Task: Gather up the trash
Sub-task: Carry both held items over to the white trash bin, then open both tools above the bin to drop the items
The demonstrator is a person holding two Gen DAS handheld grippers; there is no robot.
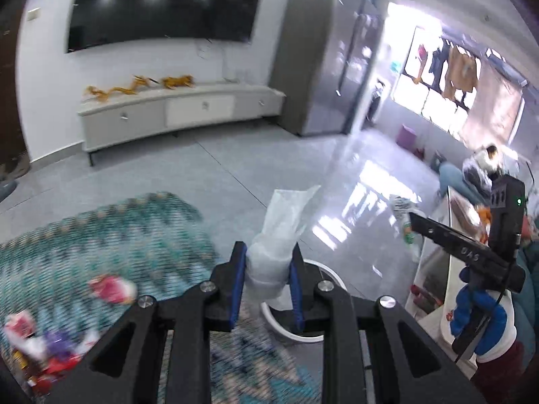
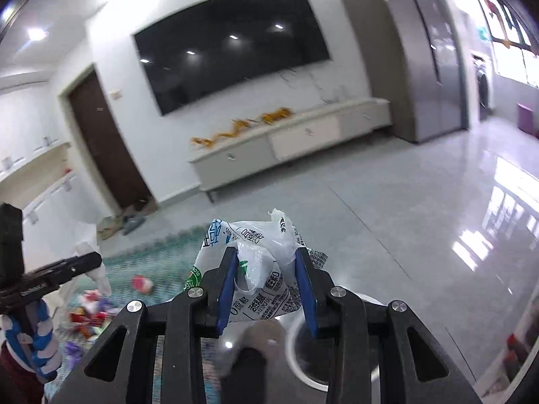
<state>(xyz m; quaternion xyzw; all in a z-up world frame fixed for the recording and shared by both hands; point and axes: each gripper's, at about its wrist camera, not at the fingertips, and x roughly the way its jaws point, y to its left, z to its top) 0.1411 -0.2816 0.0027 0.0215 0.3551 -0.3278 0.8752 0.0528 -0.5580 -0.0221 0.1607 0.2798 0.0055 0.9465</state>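
The left gripper [image 1: 267, 281] pinches a clear plastic wrapper [image 1: 283, 235] and the right gripper [image 2: 267, 281] pinches a printed white packet [image 2: 256, 262], both above the white bin [image 1: 303, 331]

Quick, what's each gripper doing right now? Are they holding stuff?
Left gripper: closed on a crumpled clear plastic wrapper.
Right gripper: closed on a white printed plastic bag.

A crumpled clear plastic wrapper [image 1: 273, 259] stands upright, pinched. A white printed packet [image 2: 259, 269] is pinched too. More bright wrappers [image 1: 50, 343] litter the teal rug's near left.
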